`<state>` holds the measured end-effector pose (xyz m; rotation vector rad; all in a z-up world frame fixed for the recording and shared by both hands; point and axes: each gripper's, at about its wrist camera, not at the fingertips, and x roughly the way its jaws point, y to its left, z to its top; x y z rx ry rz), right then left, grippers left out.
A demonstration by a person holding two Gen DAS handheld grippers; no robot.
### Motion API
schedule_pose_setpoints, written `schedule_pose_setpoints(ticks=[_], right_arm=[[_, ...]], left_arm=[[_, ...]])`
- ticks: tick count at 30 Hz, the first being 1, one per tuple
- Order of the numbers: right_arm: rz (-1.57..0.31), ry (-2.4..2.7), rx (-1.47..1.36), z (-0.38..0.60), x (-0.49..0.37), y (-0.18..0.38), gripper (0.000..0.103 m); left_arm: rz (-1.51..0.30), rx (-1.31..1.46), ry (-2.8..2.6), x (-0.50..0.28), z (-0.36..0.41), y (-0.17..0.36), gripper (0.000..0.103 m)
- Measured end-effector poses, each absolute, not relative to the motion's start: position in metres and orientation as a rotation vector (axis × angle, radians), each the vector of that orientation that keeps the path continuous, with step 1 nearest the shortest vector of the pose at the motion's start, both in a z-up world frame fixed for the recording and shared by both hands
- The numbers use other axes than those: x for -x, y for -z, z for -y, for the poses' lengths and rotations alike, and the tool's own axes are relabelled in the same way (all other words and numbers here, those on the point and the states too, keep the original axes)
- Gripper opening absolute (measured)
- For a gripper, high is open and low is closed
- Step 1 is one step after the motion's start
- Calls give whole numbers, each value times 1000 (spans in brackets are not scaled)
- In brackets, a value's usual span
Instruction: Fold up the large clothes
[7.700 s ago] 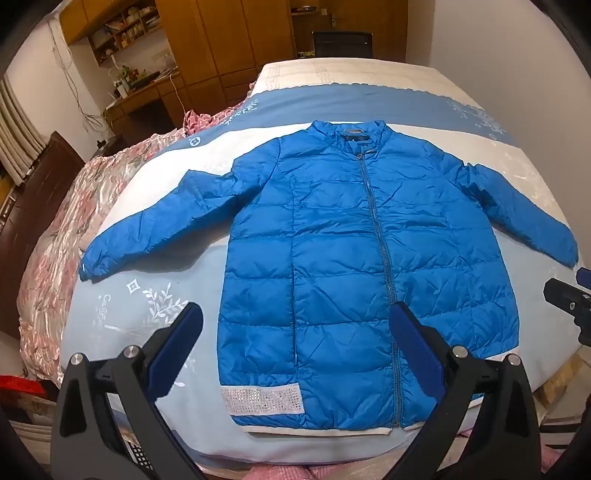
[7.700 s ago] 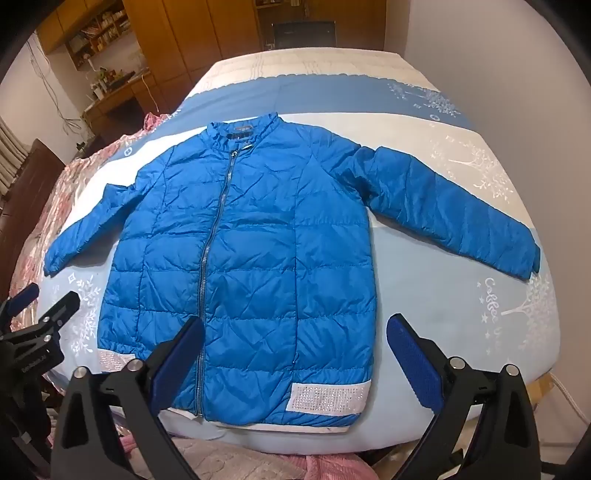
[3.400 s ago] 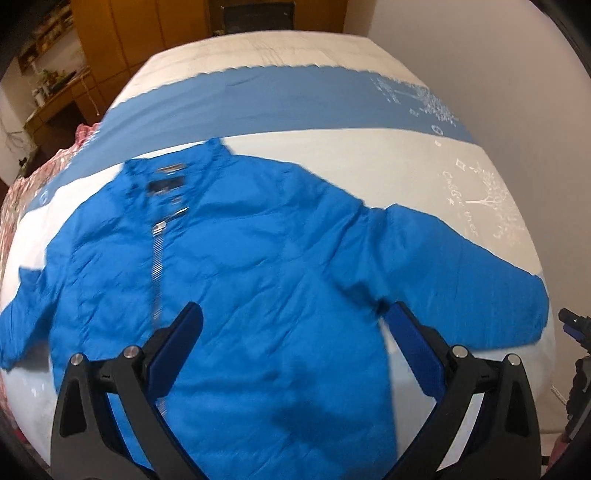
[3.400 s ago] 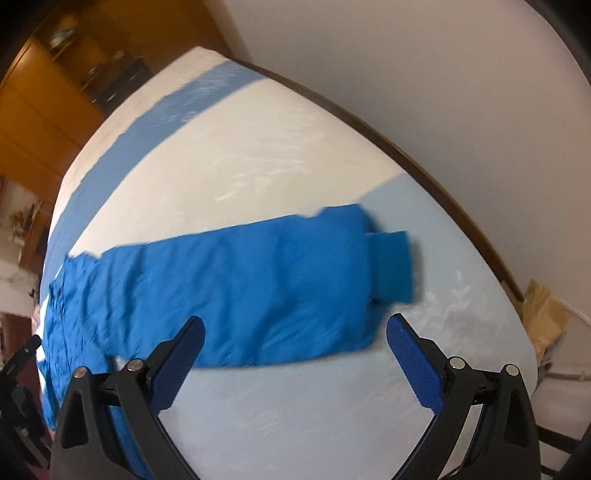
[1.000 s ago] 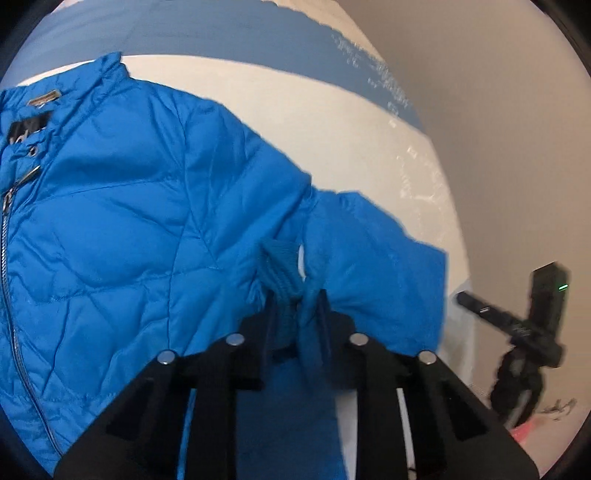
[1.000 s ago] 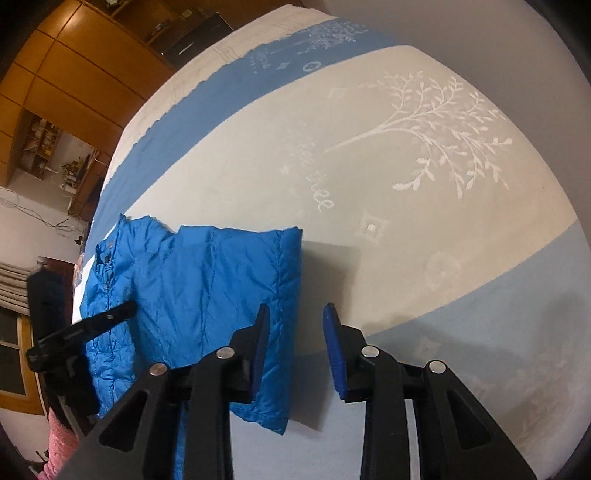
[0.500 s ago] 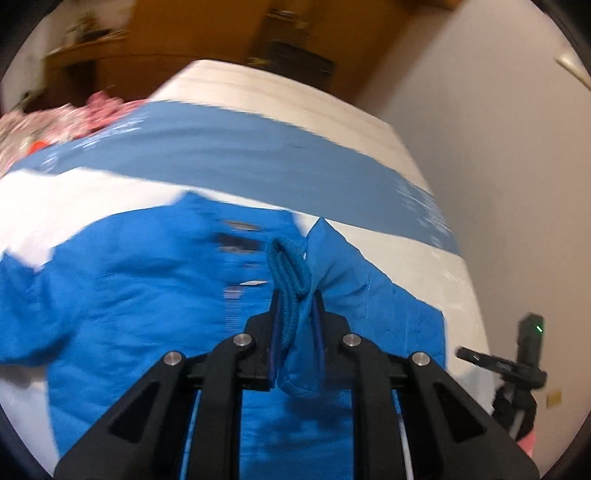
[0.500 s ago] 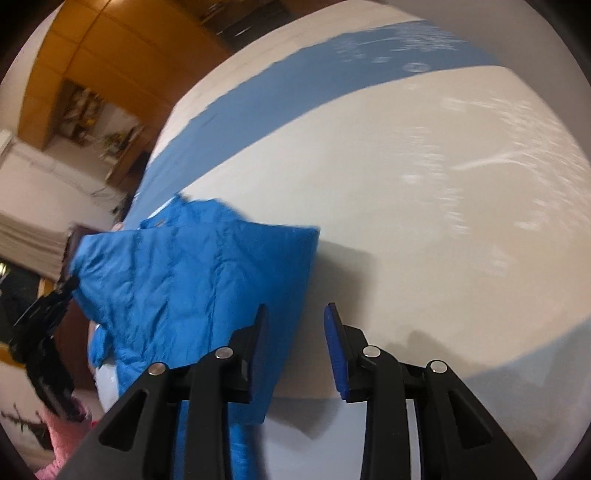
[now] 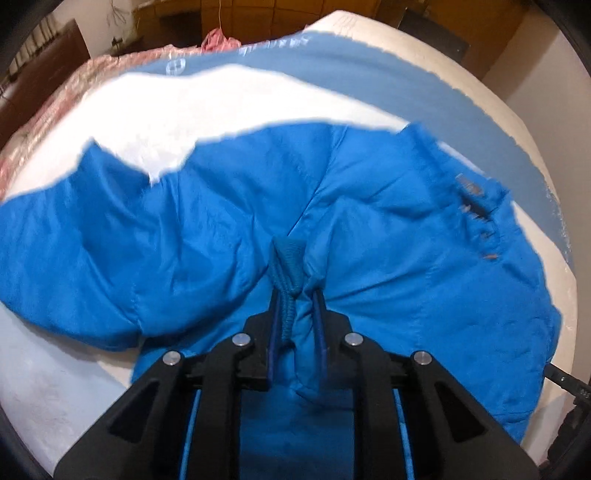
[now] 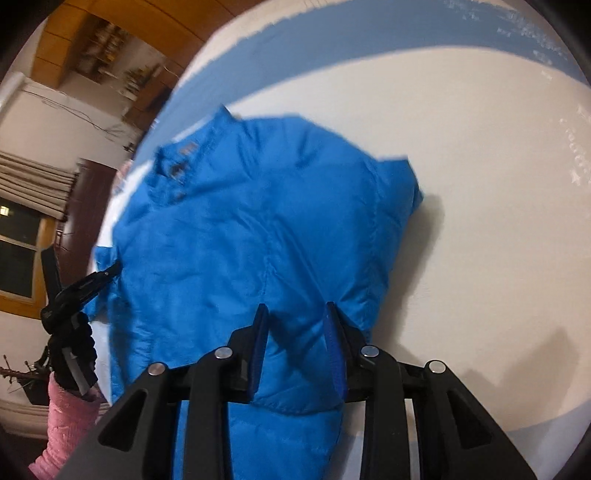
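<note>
A bright blue padded jacket point(image 9: 406, 240) lies on the bed point(image 9: 221, 99), its collar point(image 9: 476, 192) at the right in the left wrist view. My left gripper point(image 9: 297, 306) pinches the ribbed sleeve cuff point(image 9: 288, 258) over the jacket's body; its jaws are opening slightly, with the cuff still pressed between the pads. My right gripper point(image 10: 295, 310) is shut on a fold of the same sleeve, above the jacket point(image 10: 240, 221). The left gripper point(image 10: 85, 288) also shows at the right wrist view's left edge, held by a hand in a pink sleeve point(image 10: 62, 417).
The bed cover point(image 10: 480, 184) is white with blue bands. A pink patterned quilt point(image 9: 48, 96) lies along the bed's far left side. Wooden cabinets point(image 9: 258, 14) stand behind the bed, with shelves point(image 10: 92, 37) and a dark window point(image 10: 18, 258) beyond.
Both grippers have carried the sleeve sideways from the bed's edge over the jacket's body. The left view has swung round, so the collar now sits at the right.
</note>
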<state>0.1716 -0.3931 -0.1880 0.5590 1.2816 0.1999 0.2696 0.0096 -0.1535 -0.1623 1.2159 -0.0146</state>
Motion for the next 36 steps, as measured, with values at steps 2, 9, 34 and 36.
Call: schedule_pose_setpoints(ticks=[2, 9, 34, 36], right_arm=[[-1292, -184, -540, 389, -173, 197, 30], [-1247, -193, -496, 384, -166, 156, 39], [-1232, -145, -470, 330, -112, 128, 48], [-1233, -140, -475, 321, -103, 127, 48]], left_arm=[[-1208, 162, 20, -270, -9, 154, 18], [-1091, 132, -16, -253, 2, 99, 23], [-1085, 405, -67, -204, -183, 91, 42], [-1074, 458, -195, -189, -247, 93, 42]])
